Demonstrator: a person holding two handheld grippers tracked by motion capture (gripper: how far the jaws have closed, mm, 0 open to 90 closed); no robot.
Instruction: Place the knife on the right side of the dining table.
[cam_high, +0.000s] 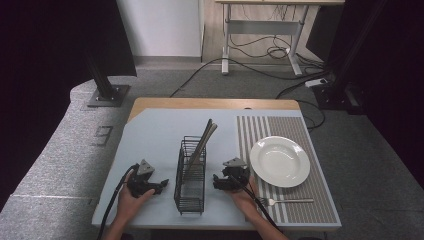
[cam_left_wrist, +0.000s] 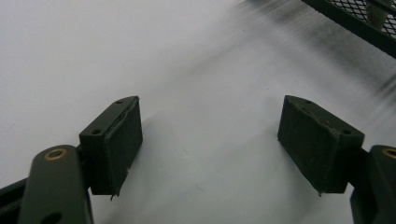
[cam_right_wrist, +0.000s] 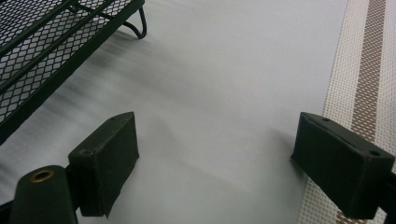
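- High view: the table, covered in pale blue, carries every item; a striped placemat lies on its right part.
- Wire basket stands upright at centre between the two grippers. Two long utensils, likely chopsticks or handles, lean out of its far end.
- White plate rests on the placemat, empty, just right of the right gripper.
- Left gripper sits low by the basket's left side, jaws spread with bare table between them, as the left gripper view confirms.
- Right gripper sits low near the basket's right side, jaws spread wide and holding nothing; the right gripper view shows the basket's mesh at upper left and the placemat edge at right.
- Fork lies flat on the placemat near the table's front edge, beside the right hand.
- Risk, judged: the leaning utensils could tip the light basket if pulled sideways; the trailing cable runs close to the fork and could drag it.
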